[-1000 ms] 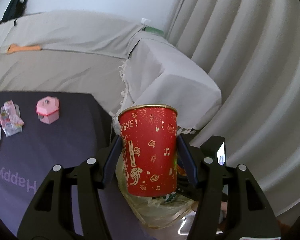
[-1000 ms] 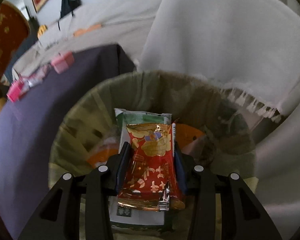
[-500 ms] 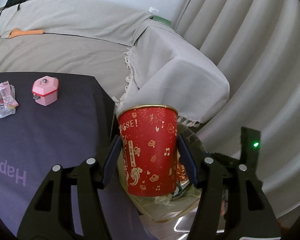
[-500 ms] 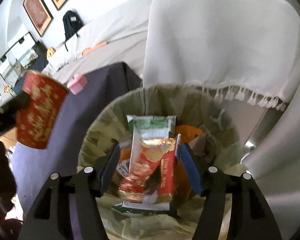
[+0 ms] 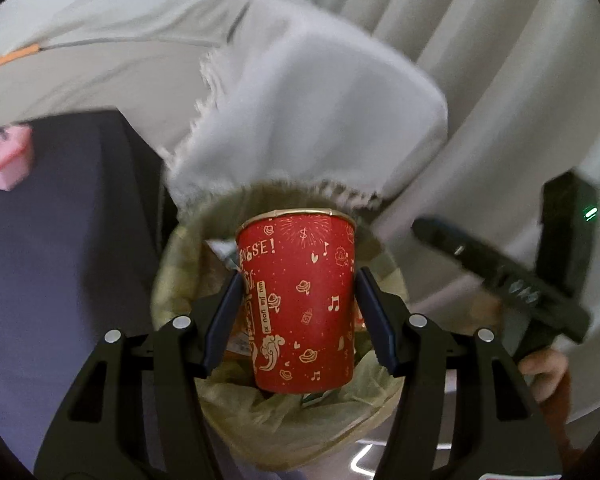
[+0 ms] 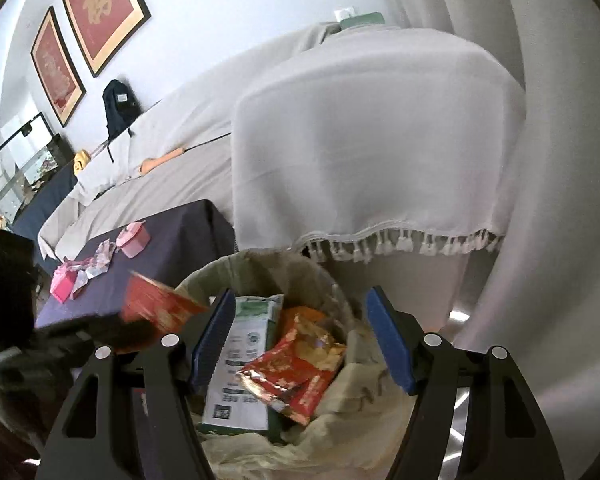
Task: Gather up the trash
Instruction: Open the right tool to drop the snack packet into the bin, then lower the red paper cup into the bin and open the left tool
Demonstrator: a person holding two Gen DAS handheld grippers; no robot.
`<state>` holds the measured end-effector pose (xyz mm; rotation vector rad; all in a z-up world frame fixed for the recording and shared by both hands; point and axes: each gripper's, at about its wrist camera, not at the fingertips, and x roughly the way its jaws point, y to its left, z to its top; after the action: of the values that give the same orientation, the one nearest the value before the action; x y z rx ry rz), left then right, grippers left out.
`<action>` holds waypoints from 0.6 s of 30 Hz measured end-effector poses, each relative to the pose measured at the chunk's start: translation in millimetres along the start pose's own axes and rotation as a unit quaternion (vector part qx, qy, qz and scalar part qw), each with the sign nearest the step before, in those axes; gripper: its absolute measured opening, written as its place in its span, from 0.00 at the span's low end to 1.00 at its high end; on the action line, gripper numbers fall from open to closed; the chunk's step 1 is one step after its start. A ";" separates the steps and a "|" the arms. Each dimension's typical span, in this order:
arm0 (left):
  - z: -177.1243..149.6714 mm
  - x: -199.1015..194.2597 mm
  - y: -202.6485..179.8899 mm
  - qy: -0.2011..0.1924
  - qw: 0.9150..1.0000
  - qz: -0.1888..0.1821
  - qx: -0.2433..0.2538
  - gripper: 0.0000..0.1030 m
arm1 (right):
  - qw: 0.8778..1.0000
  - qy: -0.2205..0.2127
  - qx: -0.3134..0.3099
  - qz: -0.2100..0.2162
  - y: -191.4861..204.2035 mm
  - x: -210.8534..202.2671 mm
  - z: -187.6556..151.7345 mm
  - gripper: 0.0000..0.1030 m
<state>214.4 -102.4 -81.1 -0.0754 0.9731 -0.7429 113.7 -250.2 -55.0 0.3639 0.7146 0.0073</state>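
Blue-padded fingers (image 5: 220, 320) of the left gripper (image 5: 298, 320) are clamping the red paper cup with gold drawings (image 5: 298, 304) by its two sides, holding it upright, just above the mouth of the round waste bin lined with a pale yellow-green bag (image 5: 172, 304). To drop it cleanly, my judgement is that the cup should be carried to the middle of the opening and lowered a little before the fingers are let go, so it is not tipping off the rim or bouncing out.

On the other side, the right gripper (image 6: 304, 340) is hanging over the same waste bin (image 6: 340, 412) with its fingers (image 6: 216, 336) spread wide and nothing between them; they have just been opening. Below them, the crumpled red and gold foil snack wrapper (image 6: 296, 368) is lying loose inside the bin, resting on a white and green printed carton (image 6: 244, 364). That piece looks delivered.

Further out, the dark purple-covered table (image 6: 180, 232) beside the bin is carrying a small pink box (image 6: 134, 238) and several pink and white scraps of wrapper (image 6: 88, 270), so more collecting is probably waiting. Behind the bin, a grey fringed throw (image 6: 372, 152) is draping over furniture. The right gripper should be kept clear of the descending cup.
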 end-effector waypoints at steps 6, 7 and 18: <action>-10.5 35.1 -7.5 0.017 0.998 0.039 0.037 0.53 | 1.000 -0.026 -0.007 -0.010 -5.8 -5.9 -0.3 0.63; -10.1 39.0 -7.8 0.019 0.998 0.044 0.042 0.52 | 0.999 -0.030 -0.006 -0.011 -6.5 -6.9 0.3 0.63; -8.4 43.2 0.2 0.028 0.999 0.033 0.019 0.58 | 0.998 -0.054 0.009 0.007 -8.3 -12.3 9.1 0.67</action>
<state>222.7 -126.1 -117.3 0.0116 1.0099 -0.7061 109.2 -262.6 -43.5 0.3834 0.6062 -0.0048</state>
